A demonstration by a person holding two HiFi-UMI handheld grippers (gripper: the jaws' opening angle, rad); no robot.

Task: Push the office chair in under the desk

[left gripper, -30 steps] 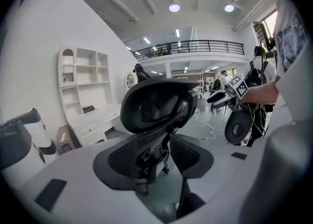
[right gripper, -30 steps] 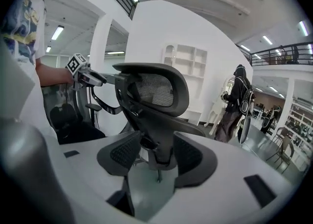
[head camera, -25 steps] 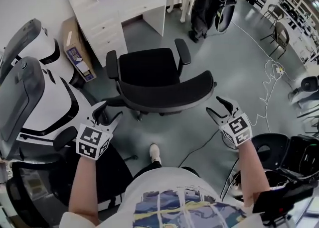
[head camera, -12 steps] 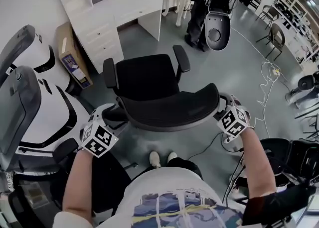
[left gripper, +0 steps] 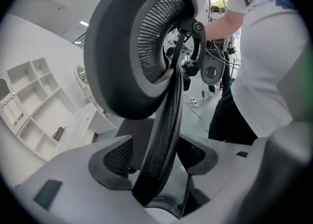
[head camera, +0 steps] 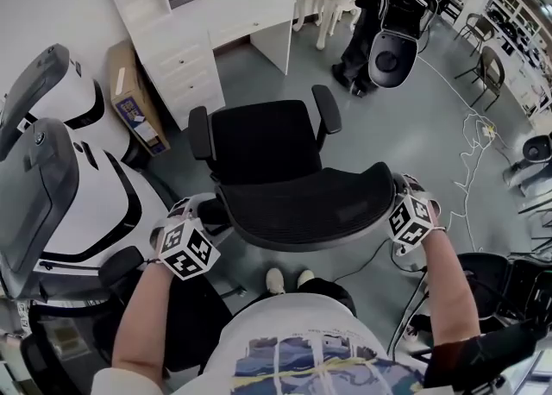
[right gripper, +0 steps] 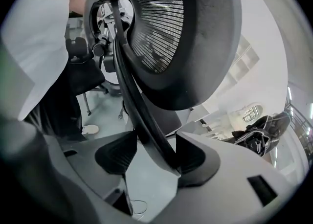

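The black mesh office chair (head camera: 259, 139) stands mid-floor, its seat facing the white desk (head camera: 250, 9) at the back. Its curved backrest (head camera: 315, 208) is right in front of me. My left gripper (head camera: 205, 210) sits at the backrest's left end and my right gripper (head camera: 398, 191) at its right end. In the left gripper view the backrest rim (left gripper: 168, 100) runs between the jaws of the left gripper (left gripper: 156, 155), which have just been opening. In the right gripper view the rim (right gripper: 142, 115) lies between the jaws of the right gripper (right gripper: 155, 152), leaning on one pad (right gripper: 190, 155); these jaws have closed a little. Neither pair clamps it.
Large white and grey machines (head camera: 60, 169) crowd the left, with a cardboard box (head camera: 129, 100) beside the desk drawers. A person in dark clothes (head camera: 366, 31) stands beyond the chair with a round black-and-white device (head camera: 392, 53). Cables (head camera: 470, 139) trail across the floor at right, near more chairs (head camera: 487, 61).
Both grippers have moved forward and down, rolled, and come onto the two ends of the backrest, with their jaws now around its rim. The view has shifted slightly.
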